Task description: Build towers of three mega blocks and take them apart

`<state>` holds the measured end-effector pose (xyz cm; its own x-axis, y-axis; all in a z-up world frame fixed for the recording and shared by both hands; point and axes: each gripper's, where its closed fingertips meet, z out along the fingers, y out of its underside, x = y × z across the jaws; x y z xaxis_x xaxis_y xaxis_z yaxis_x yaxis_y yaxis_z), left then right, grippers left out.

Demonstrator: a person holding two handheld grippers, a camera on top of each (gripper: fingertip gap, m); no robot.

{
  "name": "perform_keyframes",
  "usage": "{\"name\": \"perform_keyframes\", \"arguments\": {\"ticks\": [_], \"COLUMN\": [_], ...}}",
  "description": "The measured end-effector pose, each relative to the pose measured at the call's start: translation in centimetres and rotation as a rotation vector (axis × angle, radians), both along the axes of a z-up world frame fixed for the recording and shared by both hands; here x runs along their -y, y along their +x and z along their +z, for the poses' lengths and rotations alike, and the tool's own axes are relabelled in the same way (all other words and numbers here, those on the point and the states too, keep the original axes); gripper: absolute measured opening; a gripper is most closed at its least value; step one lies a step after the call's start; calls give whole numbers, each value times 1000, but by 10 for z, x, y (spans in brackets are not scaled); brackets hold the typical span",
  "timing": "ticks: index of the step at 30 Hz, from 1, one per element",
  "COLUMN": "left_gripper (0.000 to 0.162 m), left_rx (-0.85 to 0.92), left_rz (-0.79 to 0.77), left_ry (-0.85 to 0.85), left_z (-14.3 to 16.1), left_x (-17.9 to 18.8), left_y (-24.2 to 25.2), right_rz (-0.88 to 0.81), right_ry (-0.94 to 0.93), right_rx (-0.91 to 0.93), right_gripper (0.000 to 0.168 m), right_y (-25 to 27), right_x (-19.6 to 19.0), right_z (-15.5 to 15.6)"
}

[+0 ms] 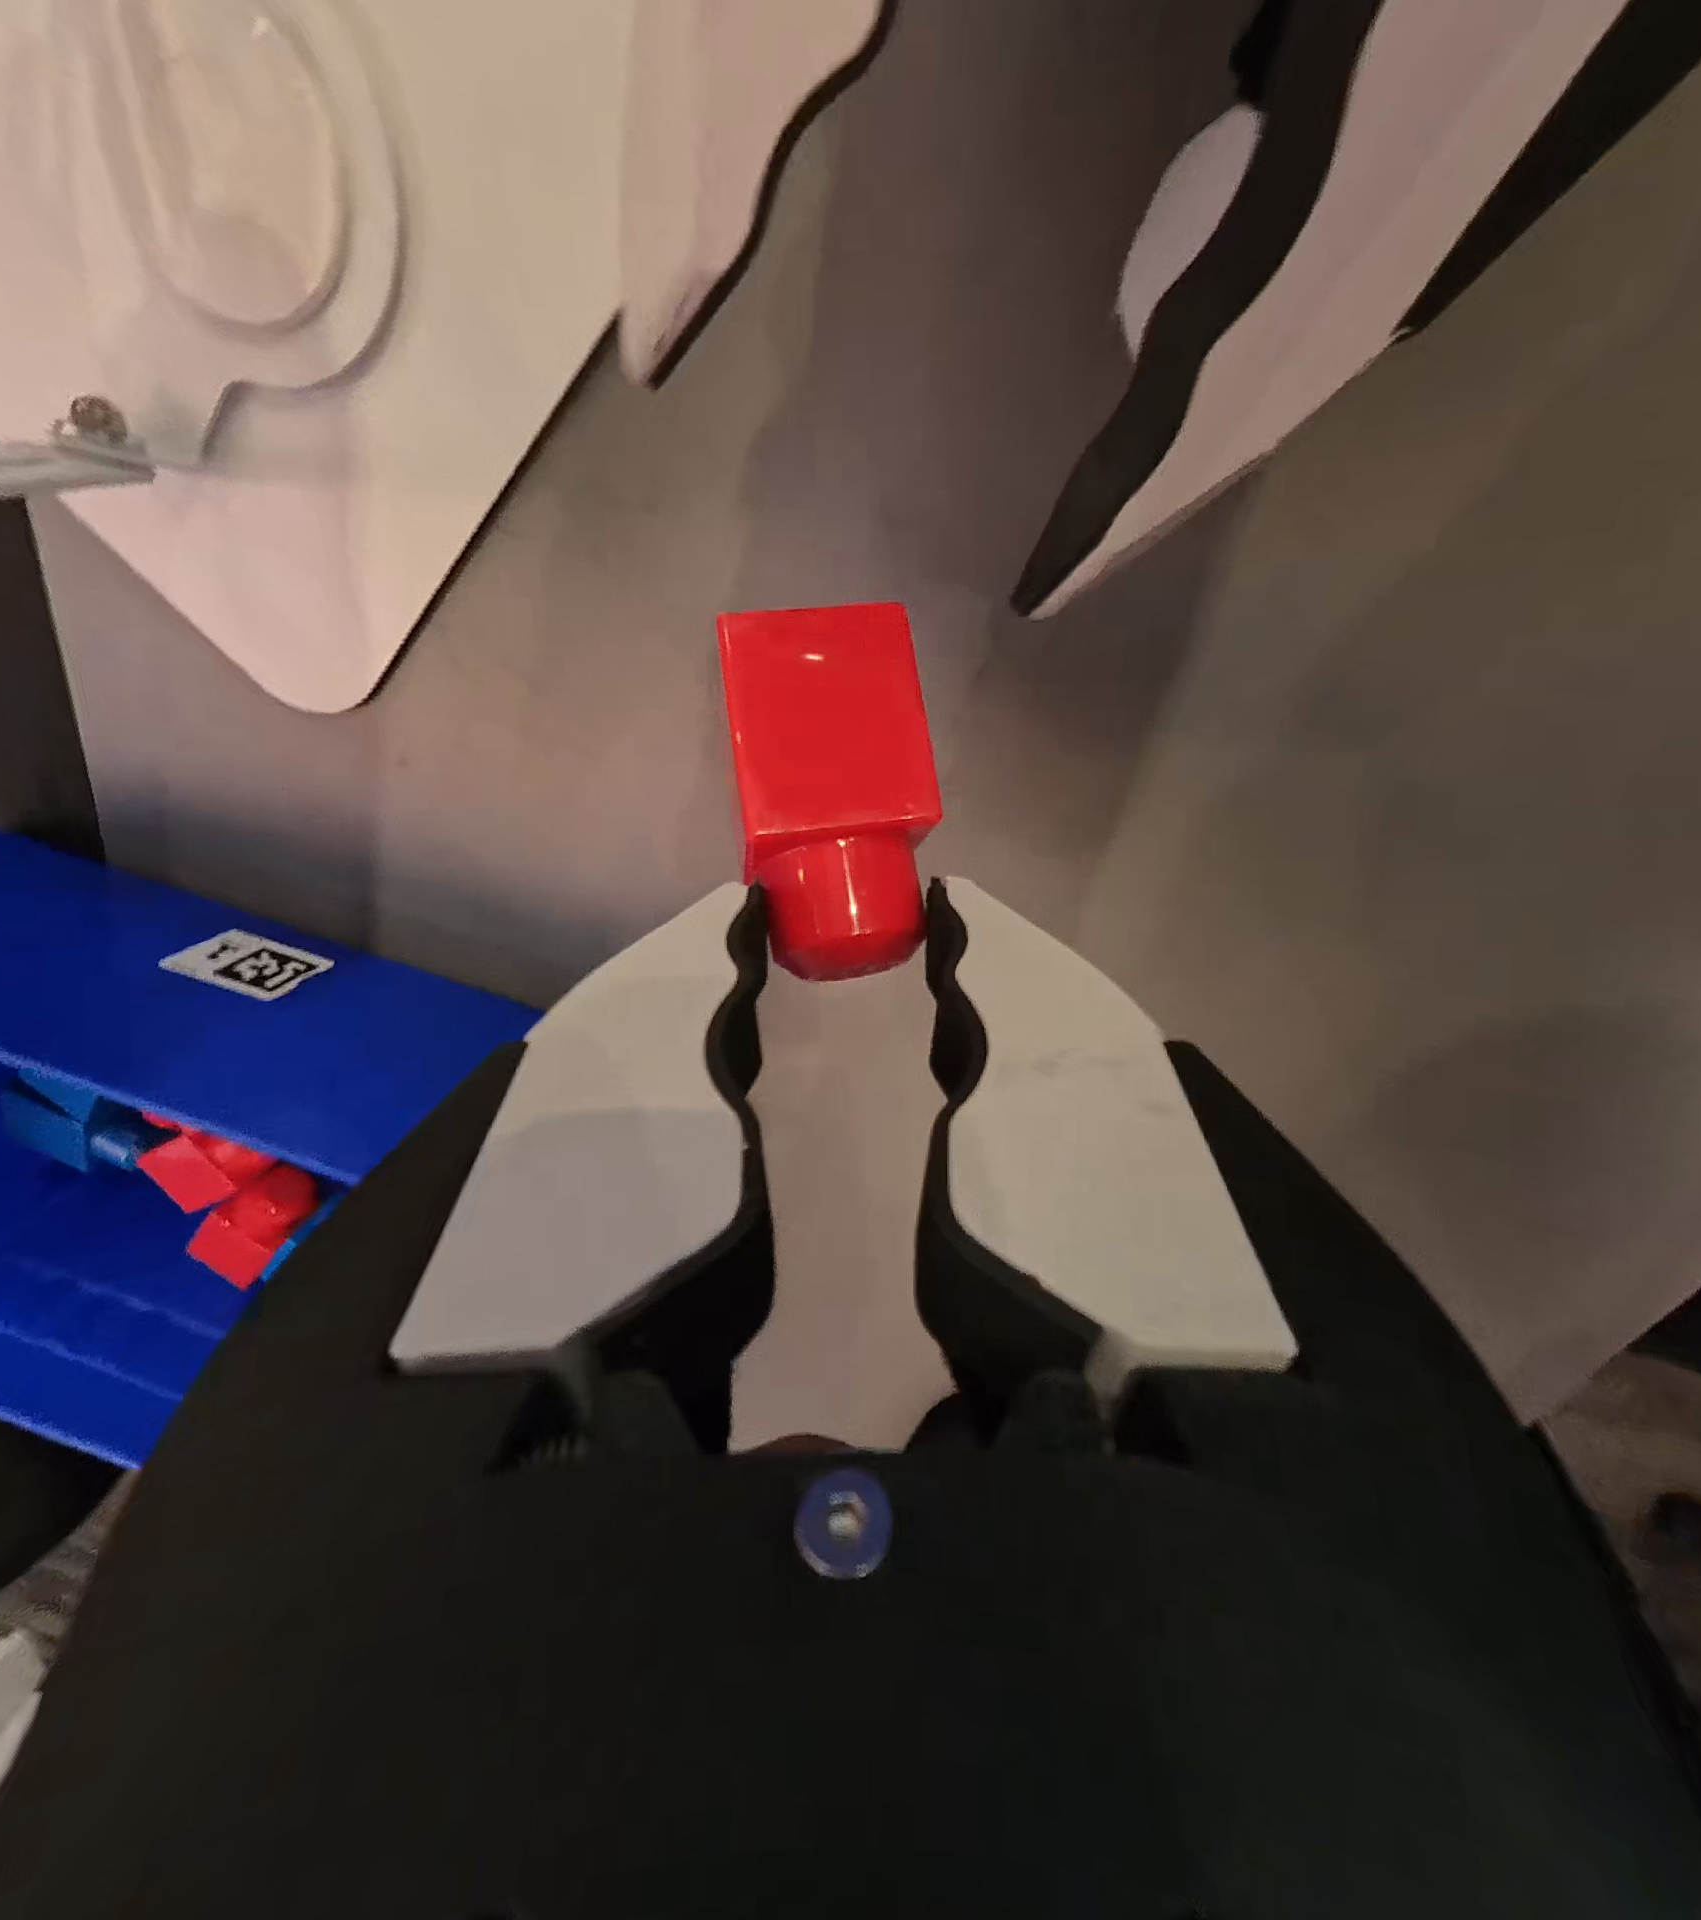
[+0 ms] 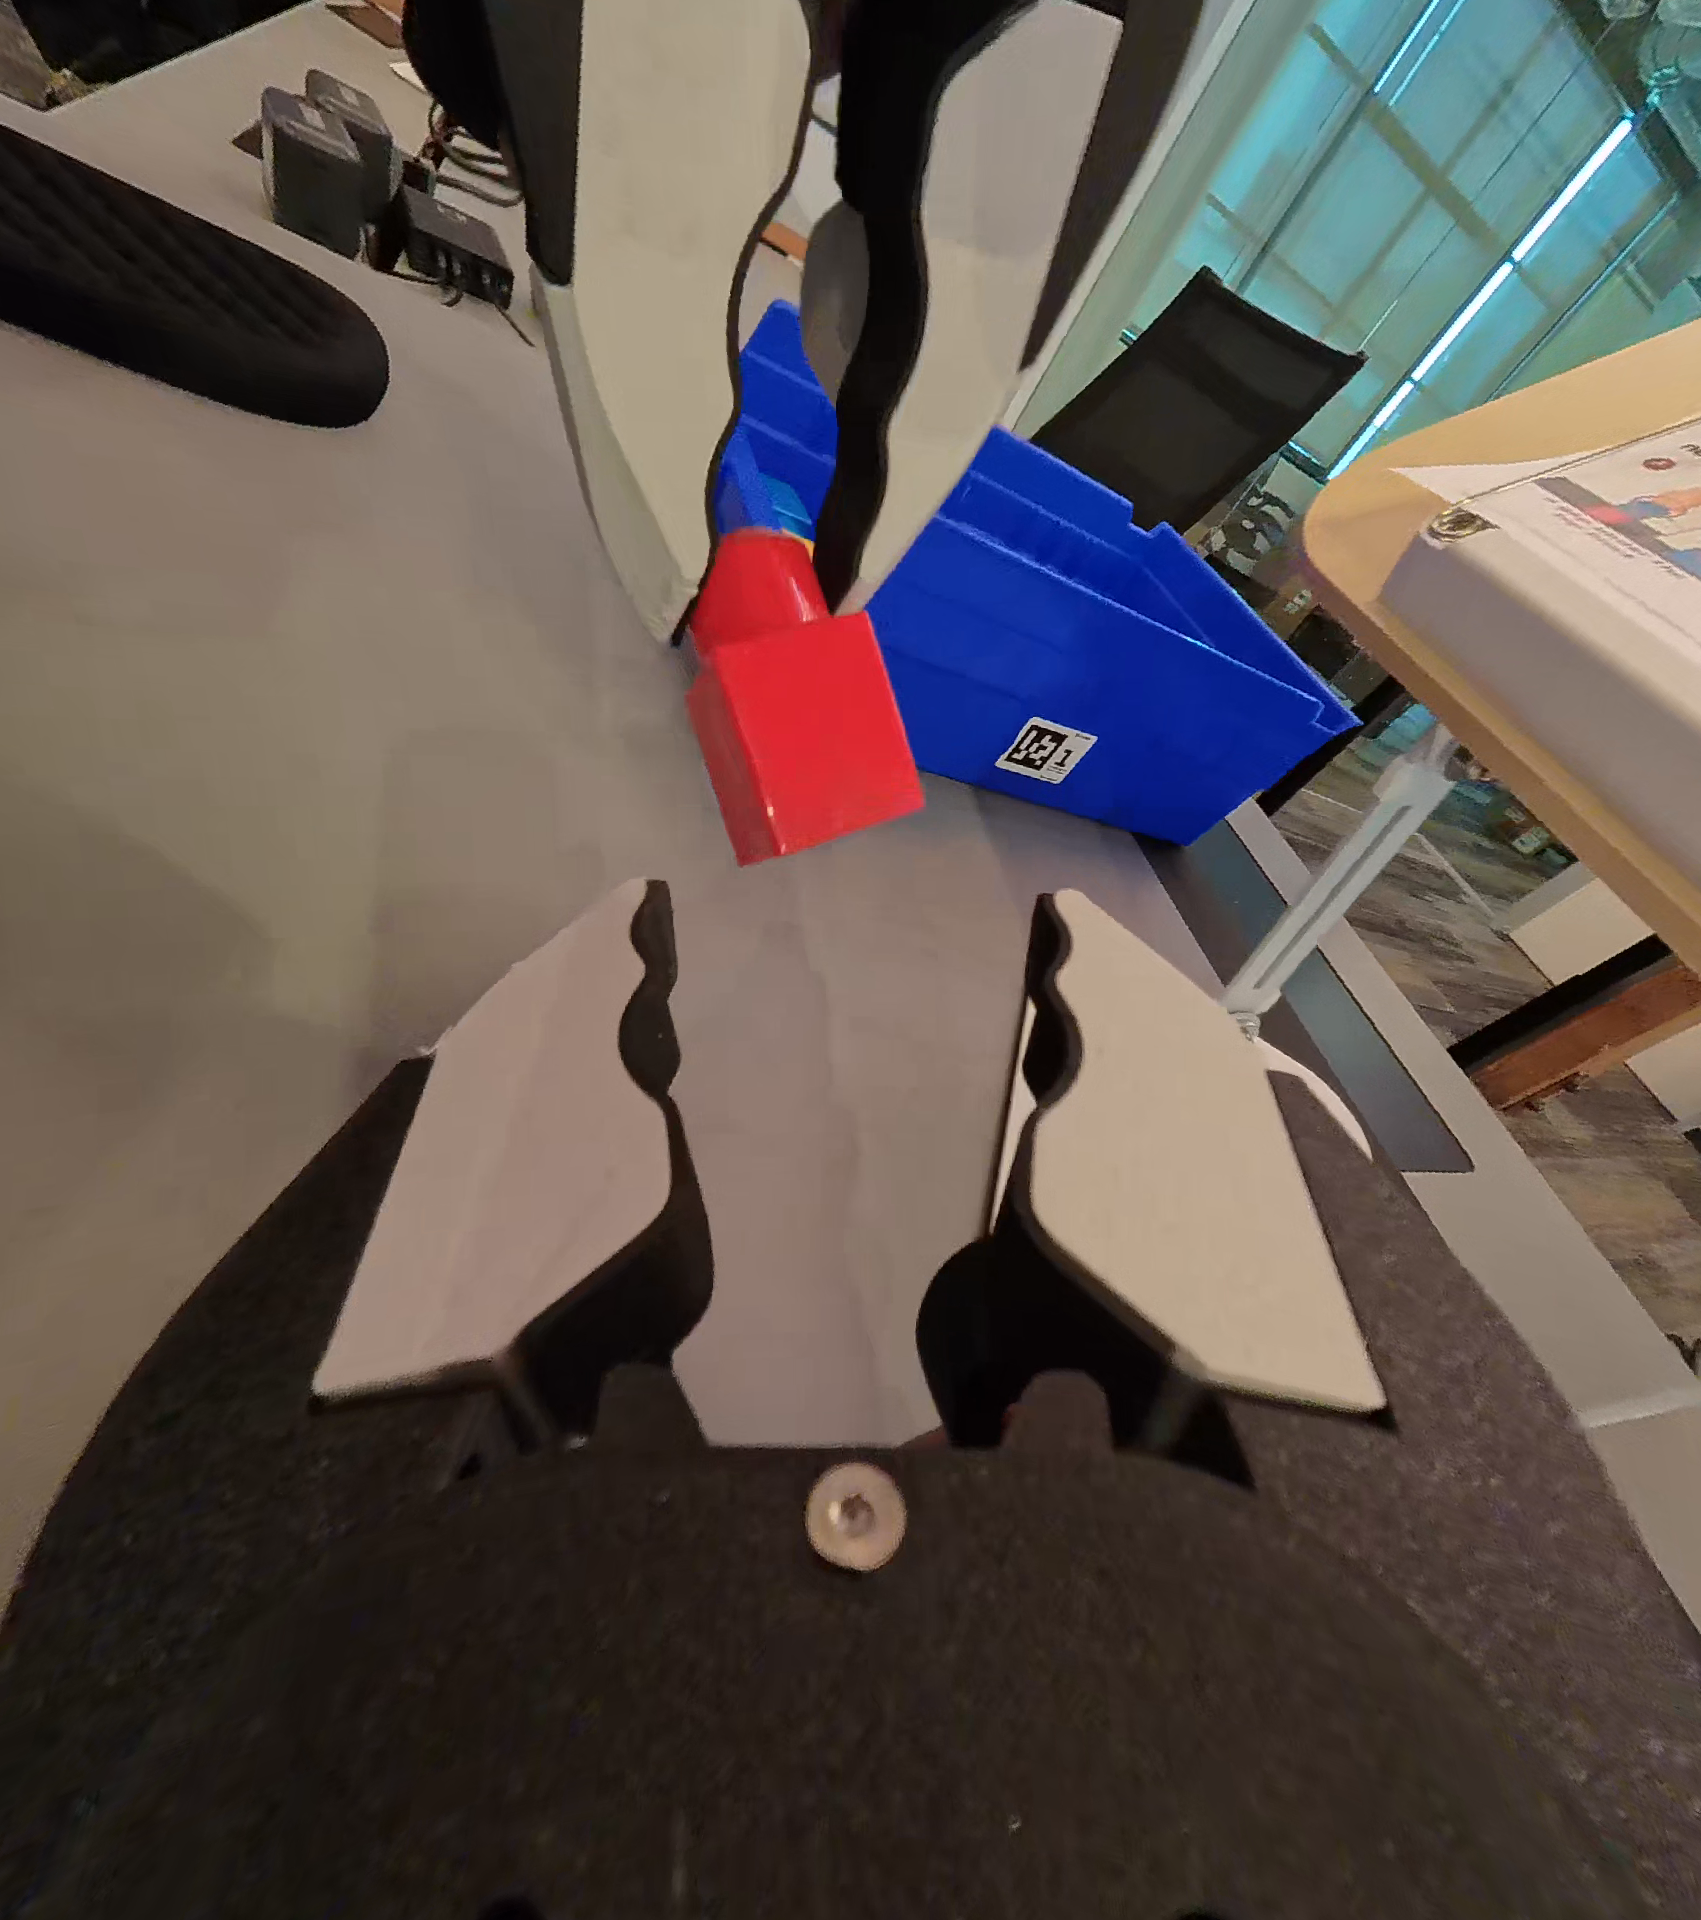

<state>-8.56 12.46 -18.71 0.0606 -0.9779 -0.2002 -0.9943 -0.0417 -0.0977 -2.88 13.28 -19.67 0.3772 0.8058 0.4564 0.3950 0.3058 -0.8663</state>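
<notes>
Red block [image 1: 830, 727] hangs above the grey tabletop [image 1: 1345, 831], its stud pinched by the left tool [image 1: 838, 914]; the right tool [image 2: 851, 914] is spread, empty, near the blue bin [image 2: 1085, 644].

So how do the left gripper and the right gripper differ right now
The left gripper has its jaws shut on the round stud of the red block; the right gripper holds nothing, jaws open. The left one carries the block in the air, its square body pointing away; the right one faces that block from a short way off. Both have pale wavy-edged fingers on black bodies.
</notes>
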Motion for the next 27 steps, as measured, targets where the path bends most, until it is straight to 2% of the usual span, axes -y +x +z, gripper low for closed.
{"name": "perform_keyframes", "arguments": {"ticks": [4, 7, 11, 13, 16, 23, 27], "left_gripper": [29, 29, 29, 29, 29, 28, 31], "left_rx": [-64, -81, -97, -94, -91, 25, 181], "left_rz": [-87, -137, -185, -198, -207, -160, -73], "left_ry": [-13, -2, -1, 5, 9, 4, 55], "left_z": [-7, -8, -9, -8, -7, -2, 23], "left_x": [8, 11, 17, 18, 19, 18, 8], "left_y": [11, 21, 31, 35, 38, 42, 33], "right_rz": [20, 45, 73, 82, 82, 90, 113], "right_ry": [-2, -7, -17, -8, -17, -70, -152], "right_rx": [25, 25, 56, 68, 95, 56, -56], "right_gripper": [70, 69, 59, 41, 36, 36, 36], "right_y": [-6, -9, -12, -13, -13, -11, -7], "right_x": [3, 6, 11, 13, 14, 13, 12], "right_z": [-6, -7, -12, -13, -17, -15, -5]}}
